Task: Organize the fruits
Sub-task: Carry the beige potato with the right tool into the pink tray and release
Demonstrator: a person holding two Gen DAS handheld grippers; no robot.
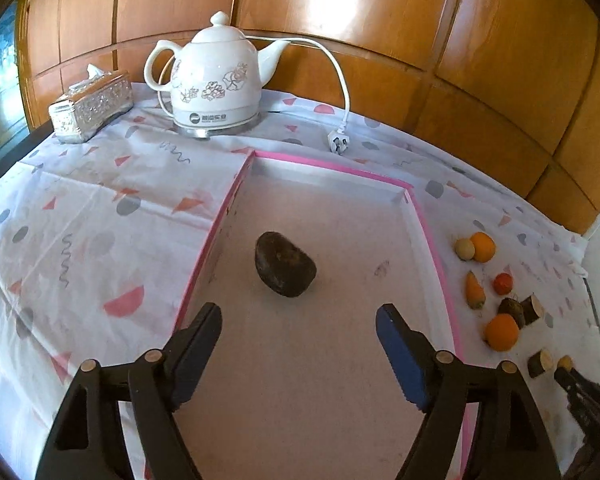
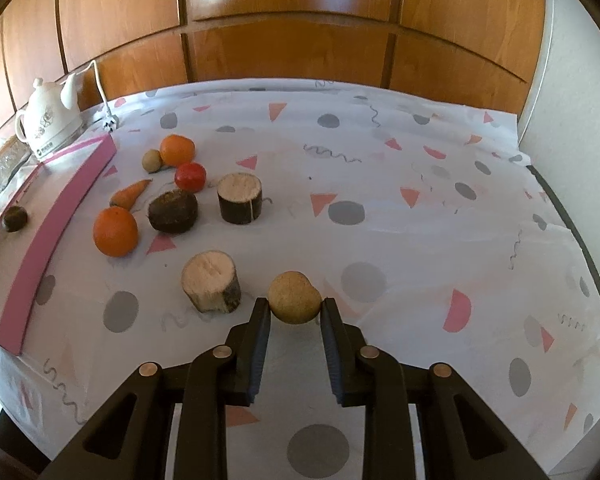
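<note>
My left gripper point(image 1: 299, 324) is open and empty above the pink-rimmed tray point(image 1: 432, 236), just short of a dark brown fruit point(image 1: 285, 263) lying in it. My right gripper point(image 2: 294, 309) is shut on a tan round fruit point(image 2: 294, 297) at table level. On the cloth lie two oranges point(image 2: 115, 231) point(image 2: 177, 149), a red tomato point(image 2: 190, 176), a carrot point(image 2: 129, 193), a small tan fruit point(image 2: 152, 159), a dark round piece point(image 2: 173, 211) and two cut log pieces point(image 2: 240, 197) point(image 2: 211, 281). The tray's pink wall point(image 2: 56, 216) is at the left in the right wrist view.
A white floral kettle point(image 1: 216, 76) with cord and plug point(image 1: 339, 140) and a silver tissue box point(image 1: 92, 108) stand behind the tray. Wooden panels point(image 2: 292, 12) back the table. The patterned cloth point(image 2: 420, 208) stretches to the right; the table edge point(image 2: 572, 224) runs there.
</note>
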